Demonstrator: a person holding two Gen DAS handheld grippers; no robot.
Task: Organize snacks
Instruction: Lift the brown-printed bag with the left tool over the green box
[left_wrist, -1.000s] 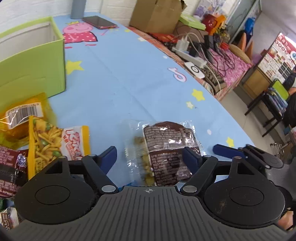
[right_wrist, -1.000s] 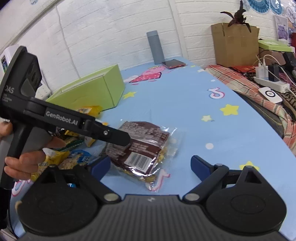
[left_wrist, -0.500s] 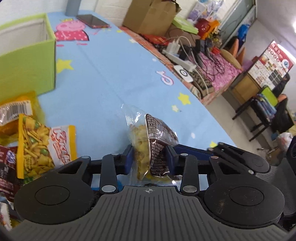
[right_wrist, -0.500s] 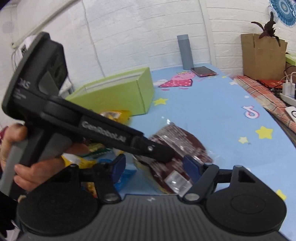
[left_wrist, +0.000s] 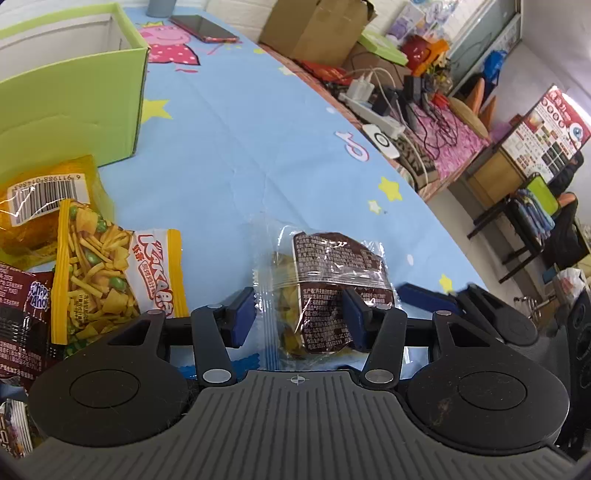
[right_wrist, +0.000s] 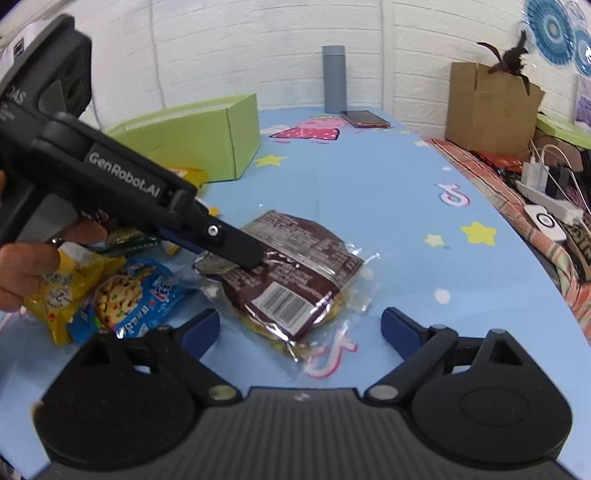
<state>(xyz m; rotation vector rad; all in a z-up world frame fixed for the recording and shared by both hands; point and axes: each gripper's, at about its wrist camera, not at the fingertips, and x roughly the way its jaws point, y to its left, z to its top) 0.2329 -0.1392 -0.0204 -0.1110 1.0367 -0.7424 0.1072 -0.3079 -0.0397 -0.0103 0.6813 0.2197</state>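
Observation:
A clear packet with a brown label (left_wrist: 328, 284) lies flat on the blue tablecloth (left_wrist: 236, 147). It also shows in the right wrist view (right_wrist: 295, 273). My left gripper (left_wrist: 299, 319) is open, its blue pads either side of the packet's near end. From the right wrist view the left gripper (right_wrist: 240, 251) rests over the packet's left edge. My right gripper (right_wrist: 299, 328) is open and empty, just in front of the packet. A green box (left_wrist: 70, 99) stands open at the far left.
Several snack packets lie at the left: a yellow mix bag (left_wrist: 96, 273), an orange bag (left_wrist: 37, 210), a cookie pack (right_wrist: 136, 299). A phone (left_wrist: 203, 29), grey bottle (right_wrist: 334, 79) and cardboard box (right_wrist: 491, 107) stand far back. The table edge (left_wrist: 424, 206) runs along the right.
Half a second ago my left gripper was shut on the brown packet and held it tilted up. Now its jaws have opened and the packet lies flat. The right gripper has opened wider.

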